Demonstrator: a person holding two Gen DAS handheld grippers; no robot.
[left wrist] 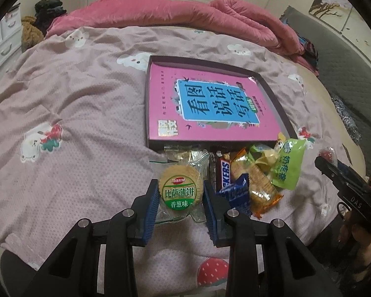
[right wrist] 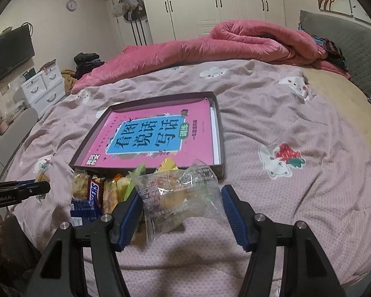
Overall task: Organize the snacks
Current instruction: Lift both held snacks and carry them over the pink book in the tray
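My left gripper [left wrist: 180, 184] is shut on a round biscuit pack [left wrist: 180, 185] with a green label, held just above the bed. Behind it lies a snack pile: a Snickers bar [left wrist: 225, 173], a blue packet [left wrist: 237, 193], an orange cracker pack [left wrist: 262, 188] and a green packet [left wrist: 289, 165]. My right gripper [right wrist: 181, 193] grips a clear-wrapped snack packet [right wrist: 175, 198] between its blue pads, lifted off the cover. Beyond the pile sits a dark shallow box tray [right wrist: 220, 133] holding a pink book [right wrist: 155, 136]. The same Snickers bar [right wrist: 94, 190] shows left of the right gripper.
Everything rests on a bed with a pinkish patterned cover [left wrist: 74, 104]. A rolled pink quilt [right wrist: 235, 44] lies along the far side, and a grey headboard [right wrist: 353, 49] stands at the right. White drawers [right wrist: 42, 89] stand left of the bed.
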